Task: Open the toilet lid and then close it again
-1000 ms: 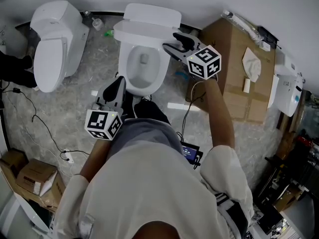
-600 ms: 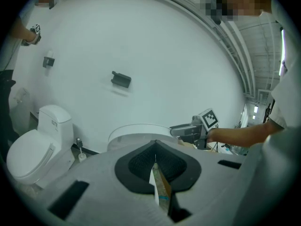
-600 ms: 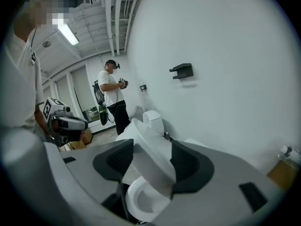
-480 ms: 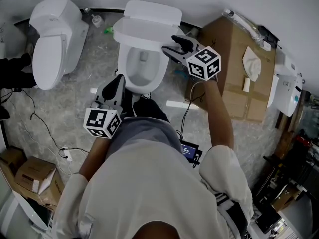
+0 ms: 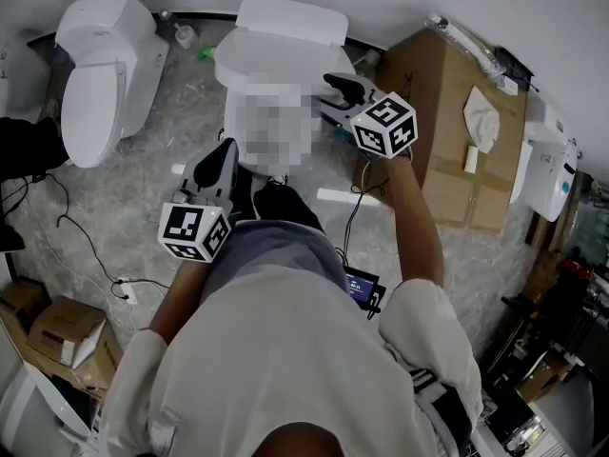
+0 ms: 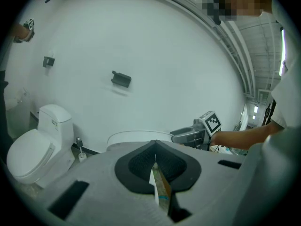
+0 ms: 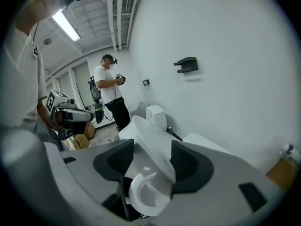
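The toilet lid [image 5: 266, 63] stands partway between upright and flat, leaning forward from the tank [image 5: 291, 17] over the bowl, at the far edge of the grey floor [image 5: 143, 198] where it meets the white wall. The right gripper [image 5: 329, 98] reaches in from the lid's right side. Its jaws stand wide apart and straddle the lid's rim. In the right gripper view the white lid slants down through the gap between the two dark pads, lying against the right-hand pad, with the open bowl [image 7: 146, 197] below it. Whether the left-hand pad touches the lid cannot be told. The left gripper [image 5: 226, 152] hangs low in front of the toilet, just before the bowl's front edge and apart from it. Its jaws are pressed together to a thin slit with nothing between them. A second toilet [image 5: 95, 93], with its lid down, stands near the floor's far left corner. A large cardboard box [image 5: 447, 131] sits to the right of the middle toilet, near the wall. Smaller boxes [image 5: 67, 336] lie at the near left edge of the floor, with black cables [image 5: 71, 227] trailing across it. In the right gripper view another person [image 7: 109, 86] stands further down the room beside the wall.
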